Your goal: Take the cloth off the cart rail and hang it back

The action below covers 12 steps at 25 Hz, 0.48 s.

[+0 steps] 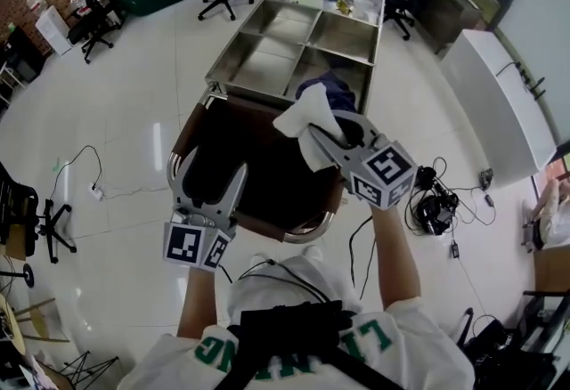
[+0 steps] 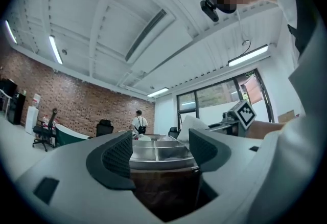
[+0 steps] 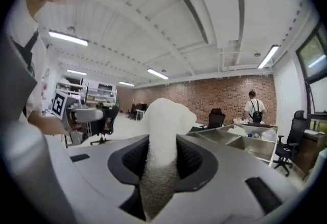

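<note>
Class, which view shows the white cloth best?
The right gripper view: the white terry cloth fills its centre, pinched between the right tool's pads. The head view shows it over the steel cart; the left gripper view catches only a corner.

Open floor [image 1: 125,112] lies left of the cart [image 1: 267,68]; a white cabinet [image 1: 499,103] stands near its right.

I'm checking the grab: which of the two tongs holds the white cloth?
The right tongs: their jaws are shut on the white cloth. The left tongs stand open with nothing between their jaws.
</note>
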Motion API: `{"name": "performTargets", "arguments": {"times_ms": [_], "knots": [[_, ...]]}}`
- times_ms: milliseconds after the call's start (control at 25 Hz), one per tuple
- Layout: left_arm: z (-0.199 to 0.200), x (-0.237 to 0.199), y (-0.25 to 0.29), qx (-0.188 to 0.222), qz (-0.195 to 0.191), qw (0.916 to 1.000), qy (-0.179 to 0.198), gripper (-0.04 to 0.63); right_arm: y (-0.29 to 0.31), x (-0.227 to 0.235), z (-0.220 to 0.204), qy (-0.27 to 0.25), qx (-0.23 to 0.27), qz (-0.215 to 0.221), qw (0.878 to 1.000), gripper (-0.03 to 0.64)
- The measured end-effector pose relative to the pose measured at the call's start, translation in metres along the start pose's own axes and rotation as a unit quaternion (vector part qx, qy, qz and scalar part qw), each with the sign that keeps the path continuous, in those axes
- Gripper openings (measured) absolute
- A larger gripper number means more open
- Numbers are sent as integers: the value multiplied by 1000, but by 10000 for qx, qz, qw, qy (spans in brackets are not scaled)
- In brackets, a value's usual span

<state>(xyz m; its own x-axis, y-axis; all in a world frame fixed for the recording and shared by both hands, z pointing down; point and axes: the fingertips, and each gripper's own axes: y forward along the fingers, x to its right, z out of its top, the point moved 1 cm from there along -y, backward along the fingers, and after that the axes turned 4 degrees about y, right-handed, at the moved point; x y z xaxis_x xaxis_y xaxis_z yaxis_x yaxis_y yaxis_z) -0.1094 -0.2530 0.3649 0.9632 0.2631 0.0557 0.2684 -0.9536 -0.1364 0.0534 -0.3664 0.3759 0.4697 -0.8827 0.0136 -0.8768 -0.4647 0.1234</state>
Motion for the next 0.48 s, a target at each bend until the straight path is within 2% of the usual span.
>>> {"name": "performTargets", "arguments": {"times_ms": [120, 240, 480], "knots": [[2, -10, -2, 43, 141, 9999, -56, 328, -7, -26, 16, 62, 693, -26, 9976, 132], [0, -16, -8, 32, 257, 9996, -136, 328, -14, -46, 27, 40, 1068, -103, 9942, 132], [1, -22, -21, 140, 374, 9990, -220, 313, -14, -67, 25, 109, 1167, -20, 9931, 132]]}}
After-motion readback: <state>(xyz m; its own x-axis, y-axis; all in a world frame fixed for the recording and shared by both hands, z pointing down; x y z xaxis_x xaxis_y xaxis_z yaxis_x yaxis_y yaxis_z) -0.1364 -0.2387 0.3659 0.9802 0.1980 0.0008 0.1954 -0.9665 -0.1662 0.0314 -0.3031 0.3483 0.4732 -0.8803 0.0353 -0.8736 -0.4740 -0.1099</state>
